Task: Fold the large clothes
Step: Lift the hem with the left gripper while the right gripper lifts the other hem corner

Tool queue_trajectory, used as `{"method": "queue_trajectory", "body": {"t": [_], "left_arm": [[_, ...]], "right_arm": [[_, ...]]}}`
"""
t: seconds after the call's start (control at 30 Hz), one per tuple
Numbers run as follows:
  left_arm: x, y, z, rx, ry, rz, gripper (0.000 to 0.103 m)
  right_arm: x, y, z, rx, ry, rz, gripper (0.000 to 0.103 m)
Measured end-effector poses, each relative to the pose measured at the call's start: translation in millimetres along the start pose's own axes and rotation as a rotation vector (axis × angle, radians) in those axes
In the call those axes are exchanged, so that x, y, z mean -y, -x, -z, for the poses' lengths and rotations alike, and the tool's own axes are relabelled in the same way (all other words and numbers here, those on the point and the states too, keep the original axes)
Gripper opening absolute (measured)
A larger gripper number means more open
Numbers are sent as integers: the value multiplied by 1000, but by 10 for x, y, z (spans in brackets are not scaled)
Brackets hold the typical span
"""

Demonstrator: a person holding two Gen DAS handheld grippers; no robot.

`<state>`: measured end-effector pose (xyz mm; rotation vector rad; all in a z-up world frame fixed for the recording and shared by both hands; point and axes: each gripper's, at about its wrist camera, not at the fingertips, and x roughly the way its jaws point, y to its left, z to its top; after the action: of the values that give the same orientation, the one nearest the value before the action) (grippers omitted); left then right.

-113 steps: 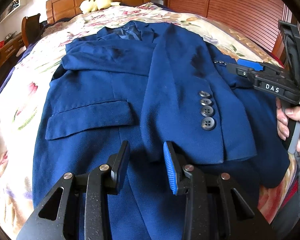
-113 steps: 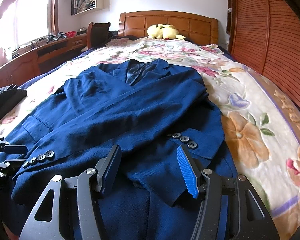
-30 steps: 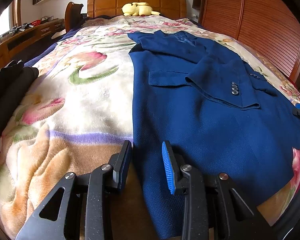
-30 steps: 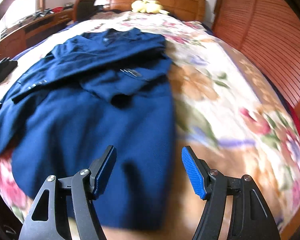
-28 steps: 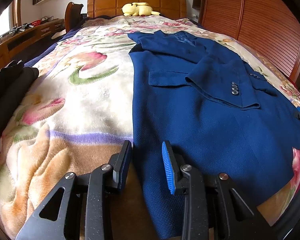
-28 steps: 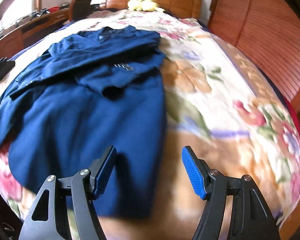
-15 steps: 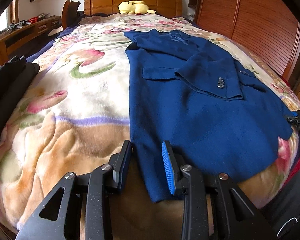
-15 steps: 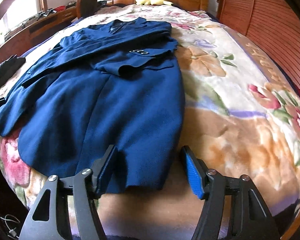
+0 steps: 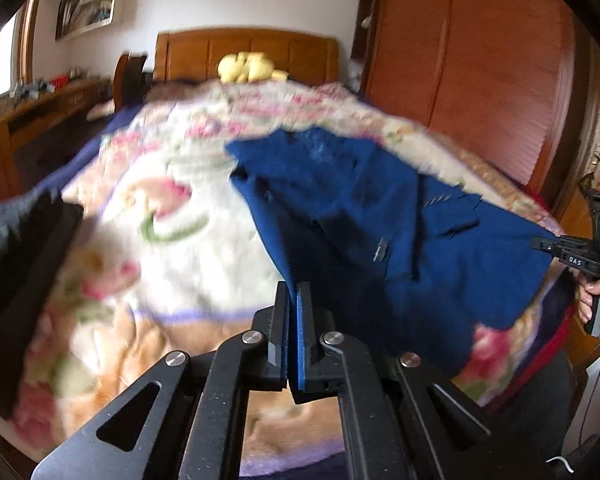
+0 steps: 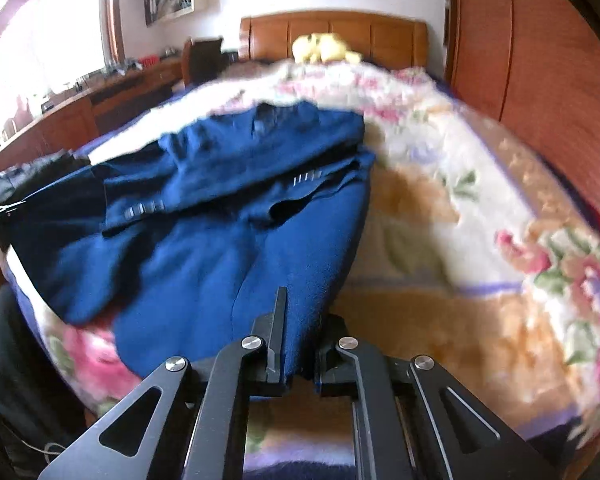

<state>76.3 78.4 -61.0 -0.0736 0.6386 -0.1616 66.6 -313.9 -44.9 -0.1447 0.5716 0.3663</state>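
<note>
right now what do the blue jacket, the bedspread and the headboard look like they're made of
Blue jacket: looks like a matte woven suit cloth, maybe wool blend; no sheen, dark buttons at the cuffs.
Bedspread: seems a plush fleece blanket; fuzzy surface, soft floral print.
Headboard: looks like varnished wood; orange-brown panels with a slight gloss.
Motion blur leaves the weave uncertain.

Left tongs (image 9: 293, 300) clamped shut; right tongs (image 10: 298, 312) clamped shut, both angled downward.

jacket (image 10: 220, 248): matt blue woven cloth | blanket (image 10: 480, 216): fluffy floral plush | headboard (image 10: 340, 32): glossy varnished wood
</note>
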Motion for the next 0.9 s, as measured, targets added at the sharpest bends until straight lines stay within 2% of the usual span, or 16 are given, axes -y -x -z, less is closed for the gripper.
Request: {"method": "queue_trajectory", "body": {"t": [0.17,0.63,0.77,0.9], "left_arm": [[234,457,-236,94,-36,30,3],[622,1542,-696,321,-112,112,3],[627,1712,-809,379,-121,105,3],[526,1622,-853,382,-103,90,3]], "right_arm": [[-11,563,-107,109,2,-2,7],[-17,2116,178,357,5,-1,7],[-18,2540,198,426,30,-11,7],[-44,2759,255,468,53,-11,7]]}}
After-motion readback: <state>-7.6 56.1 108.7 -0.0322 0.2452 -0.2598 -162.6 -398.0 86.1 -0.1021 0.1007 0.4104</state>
